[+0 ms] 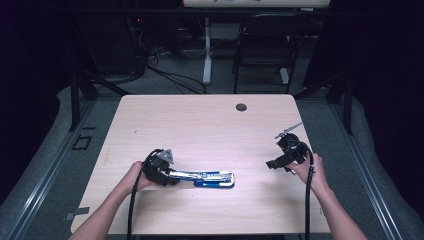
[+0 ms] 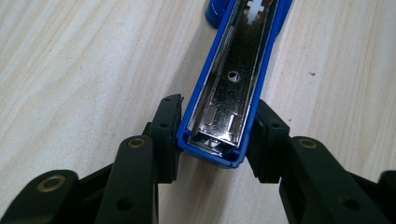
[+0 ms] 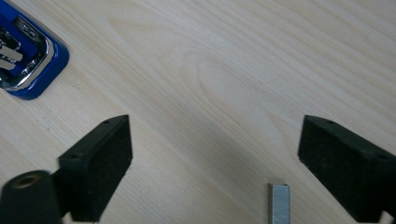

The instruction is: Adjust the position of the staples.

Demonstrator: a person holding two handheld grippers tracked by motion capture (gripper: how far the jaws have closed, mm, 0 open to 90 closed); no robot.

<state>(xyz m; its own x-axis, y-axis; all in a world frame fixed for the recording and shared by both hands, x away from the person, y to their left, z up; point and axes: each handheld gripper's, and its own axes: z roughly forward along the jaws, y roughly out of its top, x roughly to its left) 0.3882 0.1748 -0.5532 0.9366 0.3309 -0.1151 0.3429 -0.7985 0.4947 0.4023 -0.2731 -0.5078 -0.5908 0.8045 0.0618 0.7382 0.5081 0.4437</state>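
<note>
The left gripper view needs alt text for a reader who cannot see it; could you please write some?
Two black tongs clamp the near end of an opened blue plastic stapler with a shiny metal staple channel, one jaw against each side. It lies on a pale wooden table.

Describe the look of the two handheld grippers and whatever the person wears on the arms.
Both the left gripper and right gripper are matte black, with blocky rectangular pads and brass-coloured rivets at the jaw links. A black cable trails from each toward the person. The left one carries a grey three-cornered plate on top. The forearms are bare, no sleeves visible.
</note>
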